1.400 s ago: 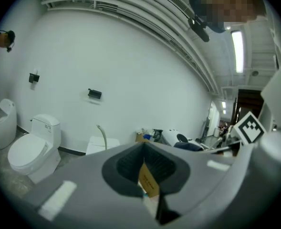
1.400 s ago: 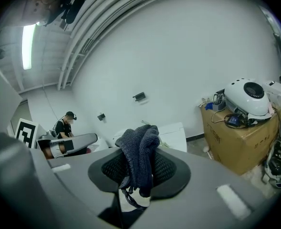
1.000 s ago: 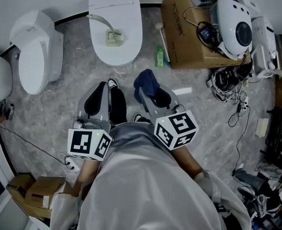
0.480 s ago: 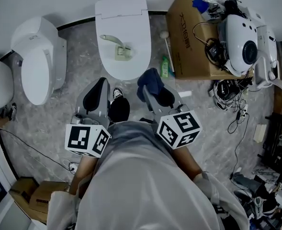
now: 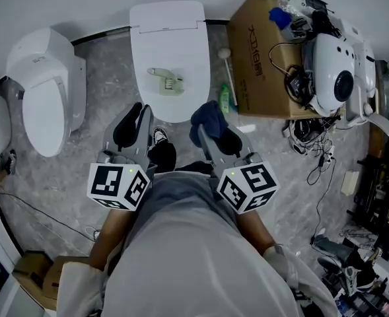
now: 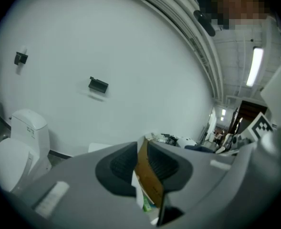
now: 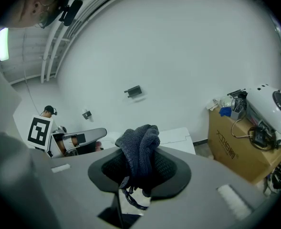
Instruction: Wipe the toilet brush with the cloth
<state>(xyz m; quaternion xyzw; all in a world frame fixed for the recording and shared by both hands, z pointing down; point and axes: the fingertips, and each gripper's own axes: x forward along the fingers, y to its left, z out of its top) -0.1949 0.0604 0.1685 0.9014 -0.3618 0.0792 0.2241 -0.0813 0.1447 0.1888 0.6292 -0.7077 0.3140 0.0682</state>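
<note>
Looking down, we see a white toilet (image 5: 170,41) in the middle with its lid down. Another white toilet (image 5: 45,91) stands to its left. A brown box (image 5: 260,55) sits on the floor to its right, with a big white machine (image 5: 336,71) on top of the box.

We hold the two grippers low in front of us, side by side, near the front edge of the middle toilet. The left gripper (image 6: 142,144) has its jaws only a thin crack apart. Nothing is between them, and we can see a bit of the brown box through the crack. The right gripper (image 7: 139,159) is pinching the dark blue cloth (image 7: 139,149). The cloth sticks up in a soft lump above the jaws.

The toilet brush (image 5: 165,79) lies flat on the lid of the middle toilet. It is in front of both grippers and touches neither one. The cloth is near the toilet's front edge, but it is not touching the brush. A small green bottle (image 5: 225,98) stands on the floor between the toilet and the box.
</note>
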